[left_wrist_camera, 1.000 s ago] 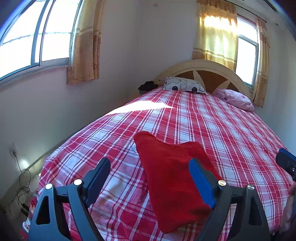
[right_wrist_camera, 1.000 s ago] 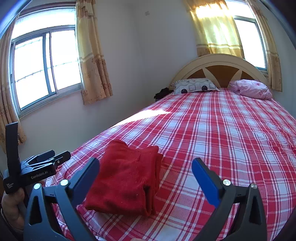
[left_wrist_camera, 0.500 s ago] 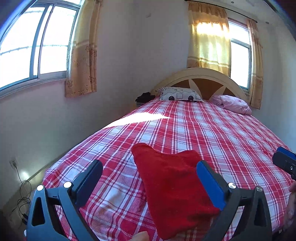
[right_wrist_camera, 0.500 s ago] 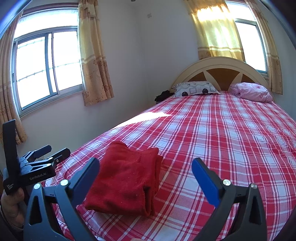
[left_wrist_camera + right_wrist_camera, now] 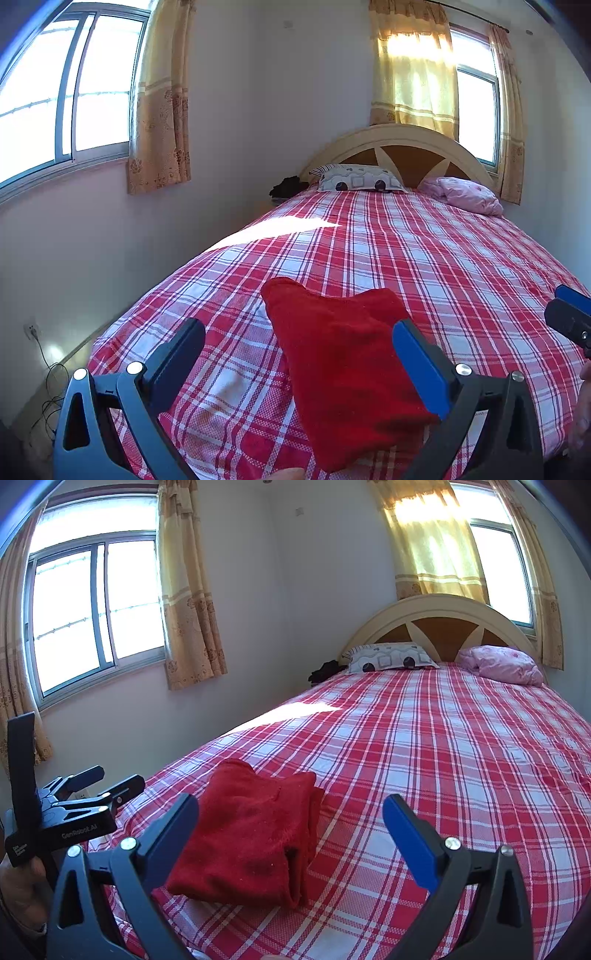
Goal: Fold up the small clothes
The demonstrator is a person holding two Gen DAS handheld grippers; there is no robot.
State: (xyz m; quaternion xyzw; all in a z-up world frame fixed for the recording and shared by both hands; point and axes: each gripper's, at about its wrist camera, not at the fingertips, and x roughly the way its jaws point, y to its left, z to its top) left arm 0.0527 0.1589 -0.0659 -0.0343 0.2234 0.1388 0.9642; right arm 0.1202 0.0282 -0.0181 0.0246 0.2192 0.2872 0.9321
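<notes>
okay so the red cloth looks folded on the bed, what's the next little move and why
Probably draw both grippers back from the red cloth. It lies folded on the plaid bedspread, and the left gripper and right gripper both stand open, gripping nothing.

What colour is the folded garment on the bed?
Solid red garment, clearest in the right wrist view.

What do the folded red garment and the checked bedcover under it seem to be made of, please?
Red garment: apparently a soft fleece or terry knit, matte, with a fuzzy nap and thick rounded fold edges. Checked bedcover: probably thin woven cotton, matte, with a fine visible weave and flat shallow creases.
</notes>
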